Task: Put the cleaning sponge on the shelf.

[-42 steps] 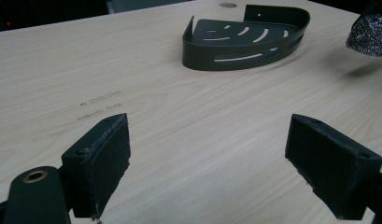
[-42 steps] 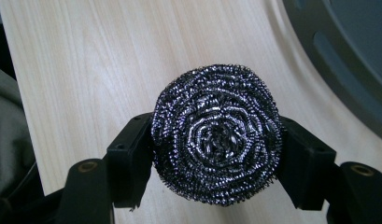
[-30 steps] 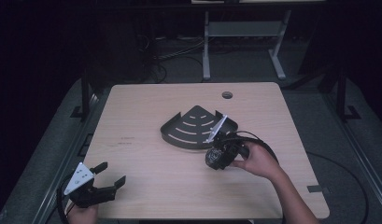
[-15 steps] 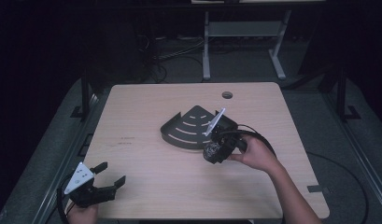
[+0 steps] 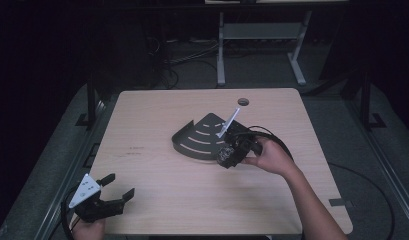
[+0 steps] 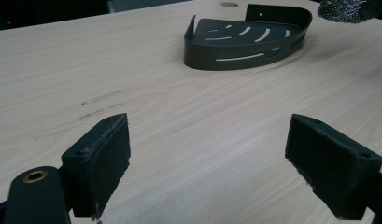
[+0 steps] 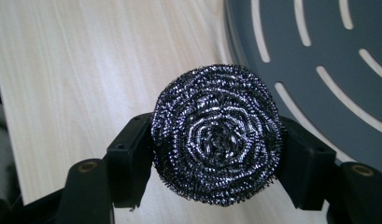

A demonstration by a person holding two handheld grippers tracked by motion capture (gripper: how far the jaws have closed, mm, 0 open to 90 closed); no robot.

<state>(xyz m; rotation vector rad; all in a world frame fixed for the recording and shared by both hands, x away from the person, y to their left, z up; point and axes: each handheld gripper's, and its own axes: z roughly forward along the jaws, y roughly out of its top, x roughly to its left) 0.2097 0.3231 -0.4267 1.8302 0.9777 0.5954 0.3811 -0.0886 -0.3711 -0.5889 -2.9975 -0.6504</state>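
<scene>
Wooden table (image 5: 157, 150) with dark slotted tray (image 5: 199, 140) at centre.
Right gripper (image 5: 226, 156) clamps a steel scourer (image 7: 215, 134) beside the tray's edge; left gripper (image 5: 114, 191) spread wide, grasping nothing, near the front-left corner.

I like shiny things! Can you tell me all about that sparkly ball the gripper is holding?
The scrubber is a round pad of coiled metal wire, dark silvery and glinting, wound in rings like a rose. The right gripper squeezes it between its two black jaws, one on each side. It is held above the table, beside the edge of the dark slotted tray.
</scene>
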